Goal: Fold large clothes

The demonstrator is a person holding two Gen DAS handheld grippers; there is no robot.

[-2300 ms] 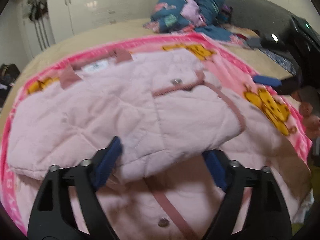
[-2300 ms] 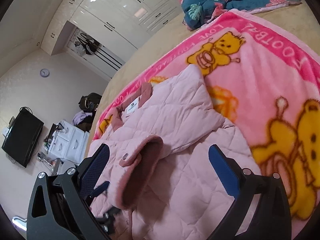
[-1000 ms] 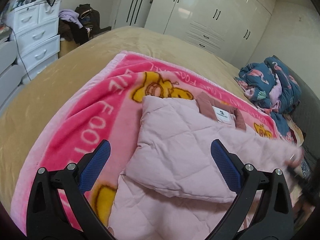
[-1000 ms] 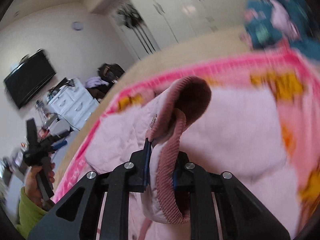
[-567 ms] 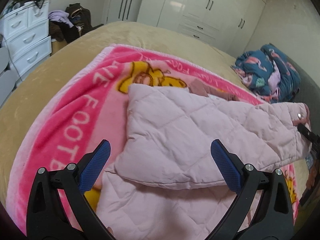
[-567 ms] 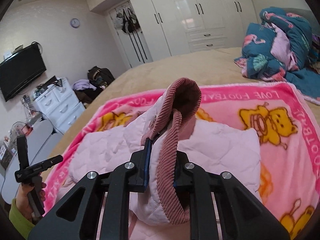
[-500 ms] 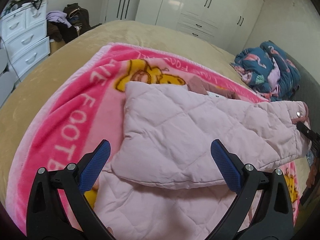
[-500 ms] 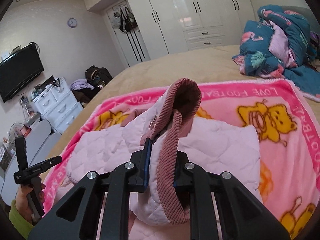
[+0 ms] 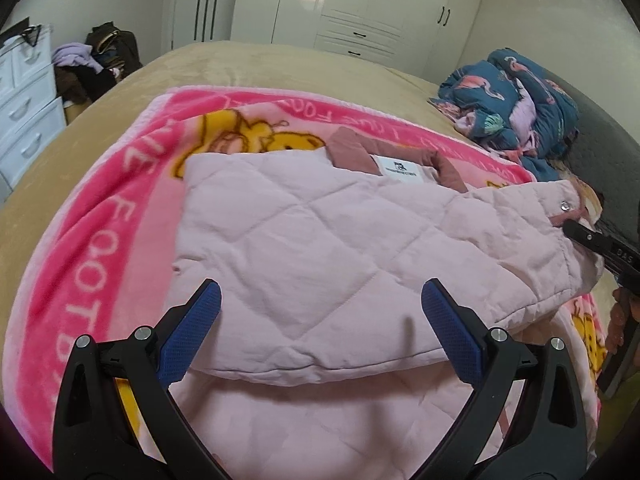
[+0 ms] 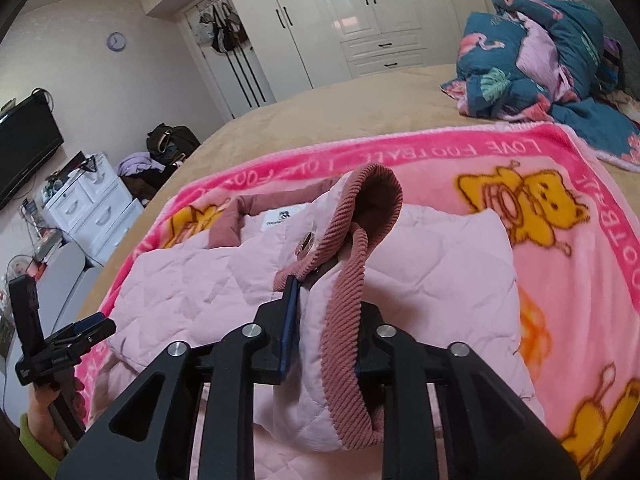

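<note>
jacket: your pink quilted jacket (image 9: pixel 304 248) is lying flat on the blanket, collar toward the wardrobe, one sleeve folded across the body
right gripper: your right gripper (image 10: pixel 324 320) has the ribbed cuff (image 10: pixel 352 240) between its jaws; they've just been easing apart a little, but the cuff is still wedged in there with the blue pad up against the fabric
left gripper: your left gripper (image 9: pixel 320 312) is spread wide over the jacket's near side, nothing between the pads
neck label: white tag (image 9: pixel 398 168) at the collar, the print is too small to read
blanket: hot pink blanket (image 10: pixel 560 240) with yellow bears; the border reads "LOVE FOOTBALL" in the right wrist view
gripper lettering: small text on the right tool's body in the left wrist view, can't make it out
bed: tan bed (image 9: pixel 260 64) under everything, with a blue flamingo-print bundle (image 10: pixel 536 48) off at the far corner
</note>
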